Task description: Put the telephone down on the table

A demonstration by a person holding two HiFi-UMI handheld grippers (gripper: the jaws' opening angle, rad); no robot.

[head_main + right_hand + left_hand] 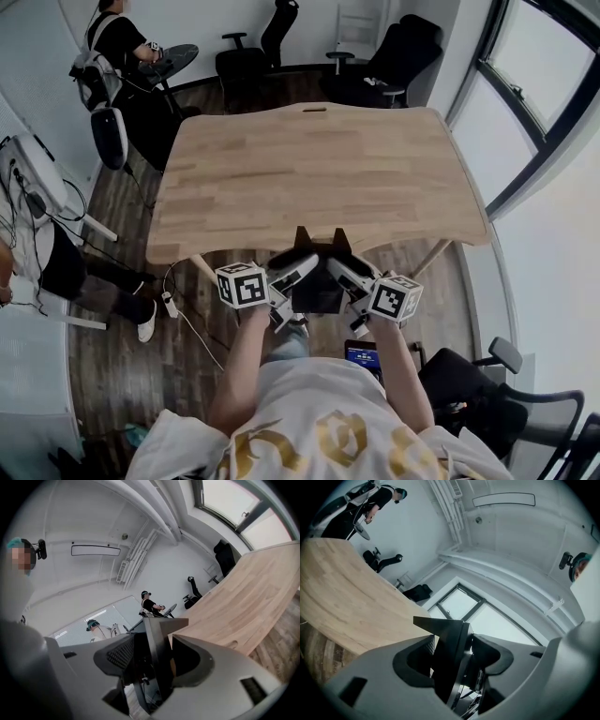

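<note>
The black telephone [317, 283] hangs in the air just short of the front edge of the light wooden table [319, 169]. Both grippers hold it, one on each side. My left gripper [302, 270] is shut on its left side, and my right gripper [339, 270] is shut on its right side. In the left gripper view the telephone [449, 648] stands as a dark slab clamped between the grey jaws of the left gripper [451, 660]. The right gripper view shows the telephone [158, 648] squeezed the same way in the right gripper [157, 663], with the table [243, 597] ahead to the right.
Black office chairs [253, 56] stand behind the table, and a seated person [117, 42] is at the back left. A white stand with cables [37, 187] is at the left, a window wall [534, 103] at the right, another chair [487, 384] at the lower right.
</note>
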